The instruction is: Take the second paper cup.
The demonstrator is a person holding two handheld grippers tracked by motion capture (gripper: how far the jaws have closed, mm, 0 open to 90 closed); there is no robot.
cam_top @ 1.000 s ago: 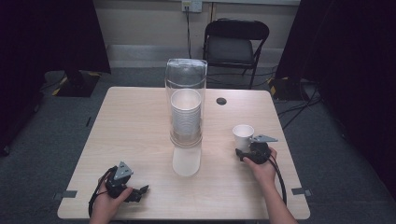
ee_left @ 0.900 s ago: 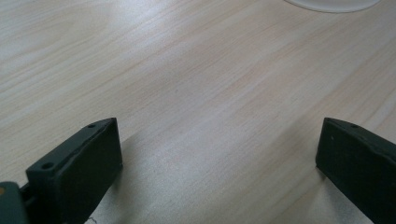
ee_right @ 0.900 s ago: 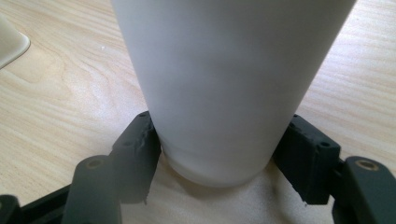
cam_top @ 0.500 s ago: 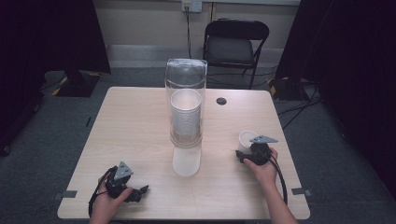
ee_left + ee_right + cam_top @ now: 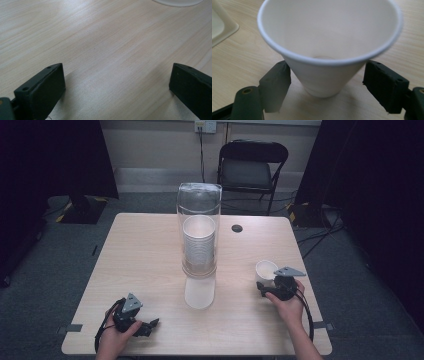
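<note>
My right tool (image 5: 325,82) stands spread, jaws either side of the white cup (image 5: 329,45), not pinching it. The cup stands upright on the worktop (image 5: 150,250), well right of the clear dispenser (image 5: 199,227). I judge this a release or a grasp; next, back off straight. My left tool (image 5: 117,82) rests spread, near-left of the dispenser.

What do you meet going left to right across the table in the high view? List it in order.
left gripper → white base under the clear cup tube → paper cup → right gripper
</note>
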